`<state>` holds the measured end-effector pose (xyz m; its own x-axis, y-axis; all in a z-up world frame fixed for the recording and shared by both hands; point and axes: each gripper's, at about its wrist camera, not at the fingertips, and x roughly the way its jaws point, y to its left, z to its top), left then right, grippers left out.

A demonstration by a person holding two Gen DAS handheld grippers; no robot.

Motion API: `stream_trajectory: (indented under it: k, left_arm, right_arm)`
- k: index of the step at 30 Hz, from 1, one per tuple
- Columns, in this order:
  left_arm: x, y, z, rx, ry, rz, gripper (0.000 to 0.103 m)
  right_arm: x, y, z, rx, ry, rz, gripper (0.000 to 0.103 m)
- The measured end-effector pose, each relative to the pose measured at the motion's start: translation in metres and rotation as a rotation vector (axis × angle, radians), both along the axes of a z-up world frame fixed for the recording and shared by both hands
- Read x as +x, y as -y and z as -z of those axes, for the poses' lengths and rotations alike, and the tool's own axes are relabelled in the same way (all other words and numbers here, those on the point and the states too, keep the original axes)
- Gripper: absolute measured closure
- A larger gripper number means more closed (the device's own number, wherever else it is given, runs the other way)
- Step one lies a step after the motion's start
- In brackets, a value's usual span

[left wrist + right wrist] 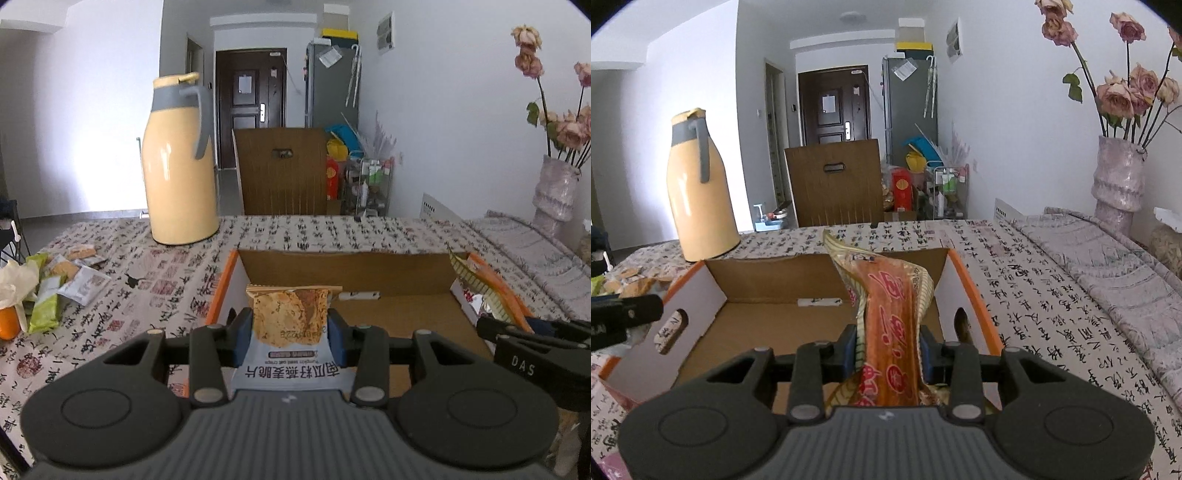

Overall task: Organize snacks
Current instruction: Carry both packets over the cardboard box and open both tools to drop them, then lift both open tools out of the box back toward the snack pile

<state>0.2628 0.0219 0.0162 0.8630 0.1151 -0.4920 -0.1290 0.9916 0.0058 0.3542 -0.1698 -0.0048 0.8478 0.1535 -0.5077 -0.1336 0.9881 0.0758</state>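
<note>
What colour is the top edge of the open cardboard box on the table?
Orange: the open cardboard box has orange trim along its top edge, clearest in the right wrist view.

Two wrist views, shared cardboard box (369, 266)

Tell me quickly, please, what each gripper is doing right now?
Left gripper: shut on the cracker packet.
Right gripper: shut on the orange packet.
</note>
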Motion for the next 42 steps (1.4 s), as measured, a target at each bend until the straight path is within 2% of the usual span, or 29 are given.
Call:
stream_trajectory:
  k: [2,5,7,8,9,11,17,24,35,42]
  left_arm:
    - [0.001,0.000,0.003,-0.002,-0.008,0.010,0.059]
    - [0.000,-0.001,0.005,-0.011,-0.008,0.013,0.042]
    - [-0.002,-0.002,0.004,-0.011,0.007,-0.010,0.008]
    - [-0.005,-0.003,0.004,-0.010,0.018,-0.030,0.002]
    - [-0.007,-0.004,0.003,-0.010,0.029,-0.043,0.000]
    - [-0.010,-0.003,0.000,-0.019,0.036,-0.040,0.000]
    - [-0.014,-0.004,-0.003,-0.030,0.049,-0.043,0.000]
    - [-0.020,0.000,-0.008,-0.034,0.061,-0.027,0.000]
    - [-0.048,0.003,-0.039,-0.052,0.122,-0.015,0.000]
    - [-0.071,0.003,-0.052,-0.052,0.146,-0.005,0.000]
  right_arm:
    - [0.001,-0.002,0.002,-0.005,-0.003,-0.006,0.064]
    - [0.000,-0.002,0.003,-0.011,-0.007,0.002,0.047]
    - [-0.002,0.001,0.002,-0.004,0.003,0.016,0.040]
    - [-0.003,0.002,0.001,0.005,0.006,0.020,0.029]
    - [-0.004,0.004,0.001,0.010,0.007,0.029,0.011]
    - [-0.005,0.006,0.001,0.007,0.009,0.053,0.000]
    - [-0.005,0.010,0.002,0.025,-0.012,0.063,0.000]
    - [-0.007,0.012,-0.002,0.032,0.004,0.059,0.000]
    - [-0.030,0.010,-0.032,-0.014,0.083,0.047,0.000]
    - [-0.056,0.013,-0.044,0.001,0.094,0.026,0.000]
